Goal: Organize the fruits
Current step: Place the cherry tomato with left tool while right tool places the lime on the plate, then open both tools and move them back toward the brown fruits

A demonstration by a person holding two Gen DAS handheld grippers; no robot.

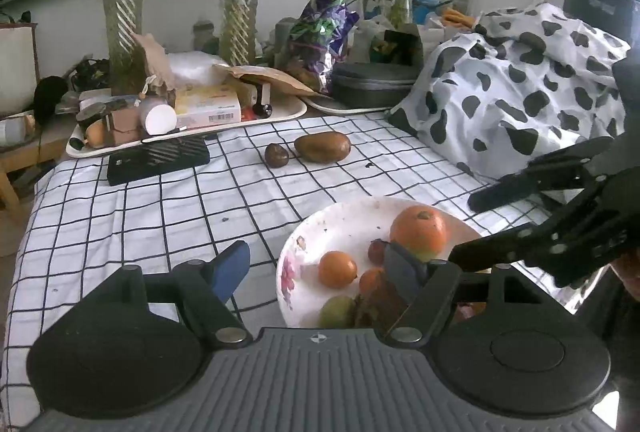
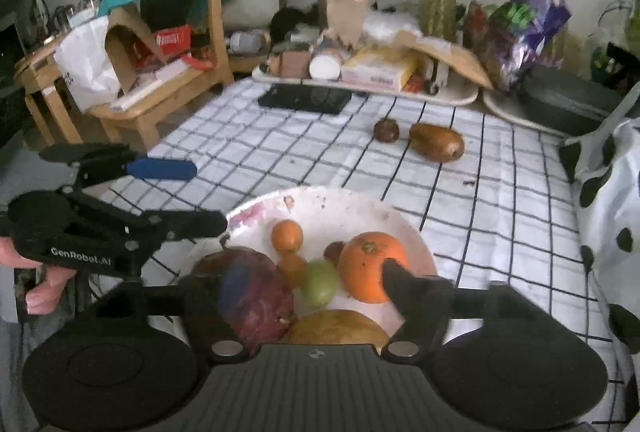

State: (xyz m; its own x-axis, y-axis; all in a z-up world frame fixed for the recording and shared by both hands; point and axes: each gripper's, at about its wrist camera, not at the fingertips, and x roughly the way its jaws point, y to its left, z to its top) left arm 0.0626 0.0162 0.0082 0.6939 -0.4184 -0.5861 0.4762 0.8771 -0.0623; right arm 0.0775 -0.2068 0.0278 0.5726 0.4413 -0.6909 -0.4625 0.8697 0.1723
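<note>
A white plate [image 1: 344,216] [image 2: 332,204] on the checked cloth holds a large orange [image 1: 418,232] [image 2: 370,264], small oranges [image 1: 337,268] [image 2: 286,235], a green fruit [image 2: 320,282], a purple-red fruit [image 2: 256,296] and a yellowish one [image 2: 336,328]. Farther back lie a brown oblong fruit [image 1: 322,147] [image 2: 437,142] and a small dark round fruit [image 1: 276,155] [image 2: 386,130]. My left gripper [image 1: 318,270] [image 2: 192,196] is open at the plate's left rim. My right gripper [image 2: 316,280] [image 1: 476,224] stands open above the plate's near side, its pads gripping nothing.
A black flat device [image 1: 158,158] [image 2: 304,98] lies at the cloth's far edge before a cluttered tray [image 1: 280,114]. A cow-patterned cloth heap [image 1: 520,88] rises on the right. Wooden furniture [image 2: 160,92] stands left. A person's hand [image 2: 40,284] holds the left gripper.
</note>
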